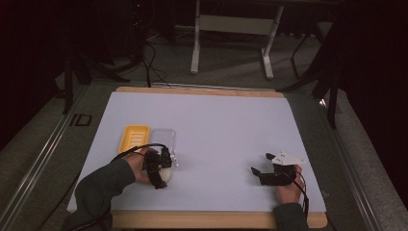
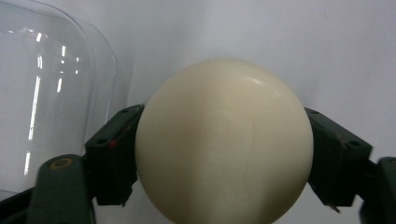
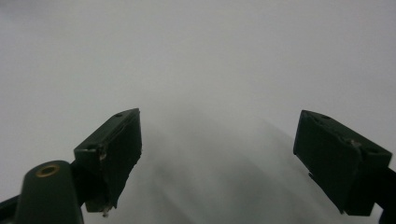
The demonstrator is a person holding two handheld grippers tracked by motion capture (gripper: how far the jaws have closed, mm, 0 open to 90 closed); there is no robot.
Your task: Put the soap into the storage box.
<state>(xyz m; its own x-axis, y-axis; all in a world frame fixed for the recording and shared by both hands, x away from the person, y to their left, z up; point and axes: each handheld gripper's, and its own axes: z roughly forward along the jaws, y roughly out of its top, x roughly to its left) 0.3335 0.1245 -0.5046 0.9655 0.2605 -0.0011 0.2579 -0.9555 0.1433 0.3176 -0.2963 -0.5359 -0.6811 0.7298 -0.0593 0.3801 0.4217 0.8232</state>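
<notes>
The left gripper (image 2: 224, 154) has its jaws closed against a cream ball (image 2: 224, 140) on the surface beside a clear lid (image 2: 51, 93), lifting yet to come, while the right gripper (image 3: 217, 158) rests open and empty.

We count one cream-coloured ball (image 2: 224, 140), one clear plastic lid (image 2: 51, 93), one yellow tray (image 1: 134, 138), and two handheld grippers: the left gripper (image 1: 161, 166) and the right gripper (image 1: 262, 166). All are on one white table (image 1: 226, 130).
</notes>
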